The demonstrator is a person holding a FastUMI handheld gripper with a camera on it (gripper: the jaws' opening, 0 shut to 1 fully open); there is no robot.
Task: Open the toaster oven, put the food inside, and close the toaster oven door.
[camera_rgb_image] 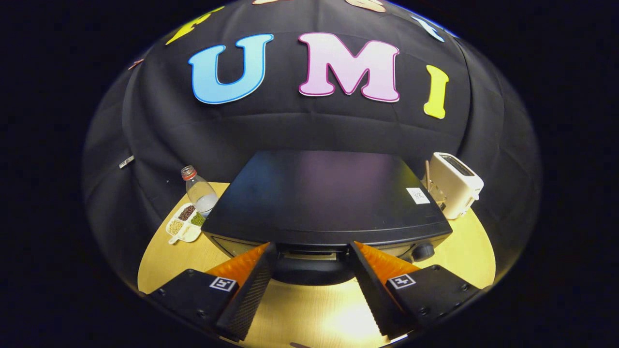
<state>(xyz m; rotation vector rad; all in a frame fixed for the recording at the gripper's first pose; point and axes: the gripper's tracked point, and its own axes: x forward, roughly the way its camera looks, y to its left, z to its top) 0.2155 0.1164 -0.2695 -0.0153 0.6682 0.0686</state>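
Just ahead of the spread fingers (312, 263), black toaster oven (324, 198), door closed.

Toaster oven (329, 198) blocks the way just ahead of the spread fingers (251, 290); bare table (314, 314) between them.

Toaster oven (329, 193) top: smooth, semi-gloss black metal. Surface (314, 314): pale glossy wood. Bottle (200, 192): clear plastic. Toaster (454, 183): smooth white plastic.

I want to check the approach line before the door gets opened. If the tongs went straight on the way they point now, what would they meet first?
Most likely the toaster oven, at the top of its front, just ahead of the open tongs. Depth is hard to judge.
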